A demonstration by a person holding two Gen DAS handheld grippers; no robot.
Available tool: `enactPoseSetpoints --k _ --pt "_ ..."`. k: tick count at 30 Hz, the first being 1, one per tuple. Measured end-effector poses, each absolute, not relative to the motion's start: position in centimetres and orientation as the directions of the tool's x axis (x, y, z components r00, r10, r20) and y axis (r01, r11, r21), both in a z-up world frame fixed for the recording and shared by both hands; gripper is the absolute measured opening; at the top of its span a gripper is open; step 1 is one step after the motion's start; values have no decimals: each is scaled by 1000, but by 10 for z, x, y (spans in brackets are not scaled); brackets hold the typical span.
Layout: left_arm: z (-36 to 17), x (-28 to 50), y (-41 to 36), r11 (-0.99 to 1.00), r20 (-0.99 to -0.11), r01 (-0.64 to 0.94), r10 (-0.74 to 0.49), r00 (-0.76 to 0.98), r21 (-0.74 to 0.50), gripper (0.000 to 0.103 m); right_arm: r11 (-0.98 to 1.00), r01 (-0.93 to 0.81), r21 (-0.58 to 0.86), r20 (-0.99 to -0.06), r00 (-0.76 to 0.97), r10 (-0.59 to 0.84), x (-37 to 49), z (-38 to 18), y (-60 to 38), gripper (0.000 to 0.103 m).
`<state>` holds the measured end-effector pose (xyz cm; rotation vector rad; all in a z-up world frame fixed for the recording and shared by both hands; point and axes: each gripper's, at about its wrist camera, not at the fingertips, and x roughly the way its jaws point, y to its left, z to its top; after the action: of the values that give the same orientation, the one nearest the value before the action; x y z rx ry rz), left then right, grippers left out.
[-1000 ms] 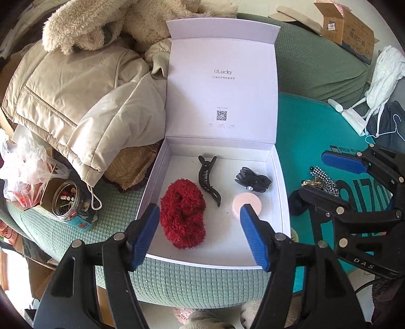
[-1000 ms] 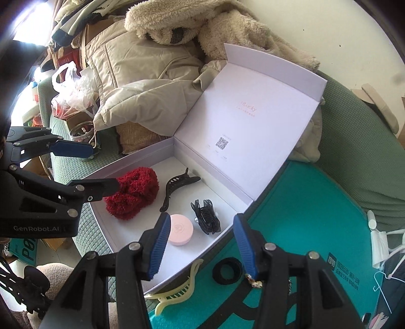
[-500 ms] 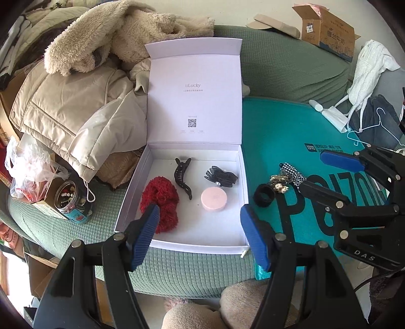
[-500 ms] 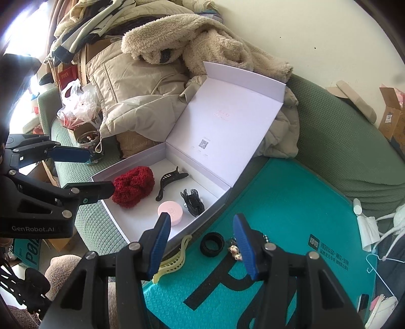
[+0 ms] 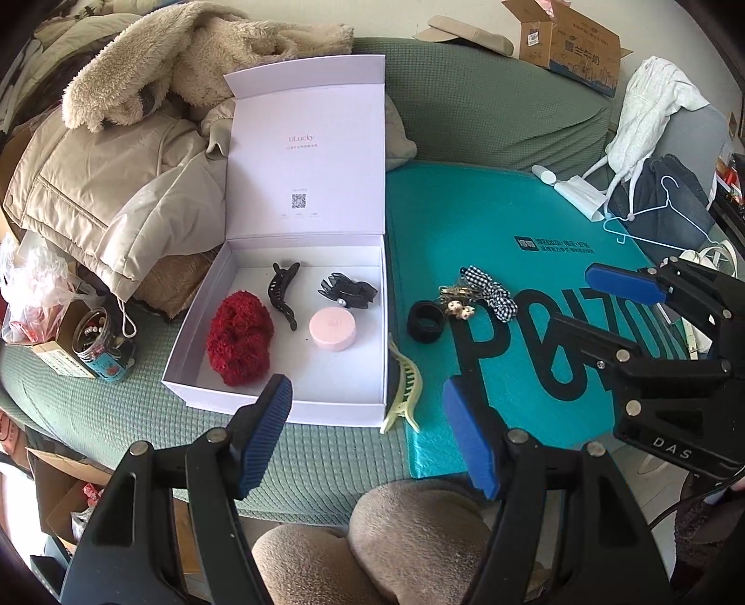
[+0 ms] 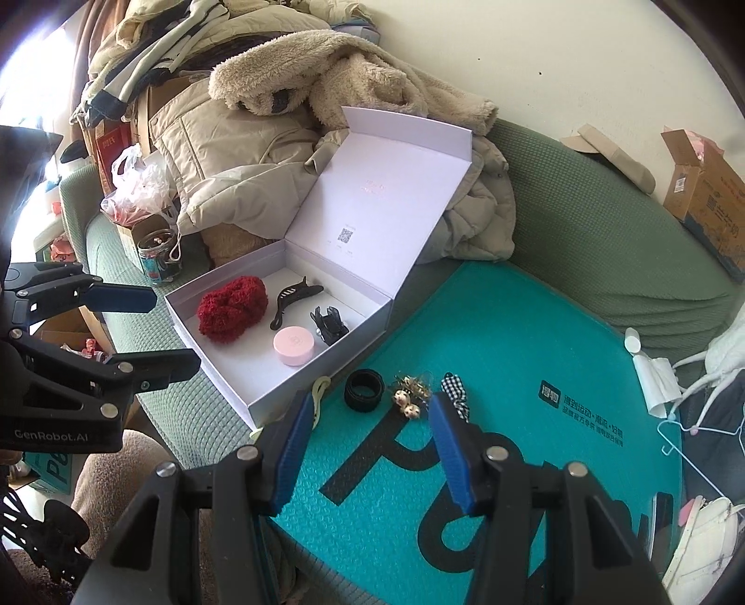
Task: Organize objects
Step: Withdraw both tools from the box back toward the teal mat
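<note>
An open white box (image 5: 219,402) (image 6: 358,328) lies on the green sofa, lid upright. Inside are a red fluffy scrunchie (image 5: 240,337) (image 6: 231,308), a long black claw clip (image 5: 281,294) (image 6: 291,298), a small black clip (image 5: 348,289) (image 6: 328,323) and a pink round case (image 5: 333,328) (image 6: 293,345). On the teal mat (image 5: 512,223) (image 6: 503,335) lie a black hair tie (image 5: 425,322) (image 6: 363,389), a gold charm bunch (image 5: 458,302) (image 6: 409,395), a checked bow (image 5: 493,291) (image 6: 454,390) and a pale green claw clip (image 5: 405,386) (image 6: 319,395). My left gripper (image 5: 368,433) is open and empty in front of the box. My right gripper (image 6: 368,453) is open and empty above the mat.
Beige coats (image 5: 116,186) pile up left of and behind the box. A jar (image 5: 104,342) and a plastic bag (image 5: 32,288) stand at the sofa's left end. Cardboard boxes (image 5: 572,42) sit on the sofa back. White cloth and a hanger (image 5: 652,209) lie at the right.
Both grippers have drawn back and up from the box. The box looks smaller, and the loose items on the teal mat have come into view.
</note>
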<state>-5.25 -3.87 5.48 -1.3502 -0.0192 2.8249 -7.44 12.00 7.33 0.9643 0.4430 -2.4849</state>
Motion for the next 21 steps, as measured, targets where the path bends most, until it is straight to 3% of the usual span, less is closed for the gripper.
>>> enactPoseSetpoints --k 21 --pt "-13 -25 6 -995 -833 -70 97 -545 -70 66 -880 468 -82 -759 -601 -250 -43 16 155 52"
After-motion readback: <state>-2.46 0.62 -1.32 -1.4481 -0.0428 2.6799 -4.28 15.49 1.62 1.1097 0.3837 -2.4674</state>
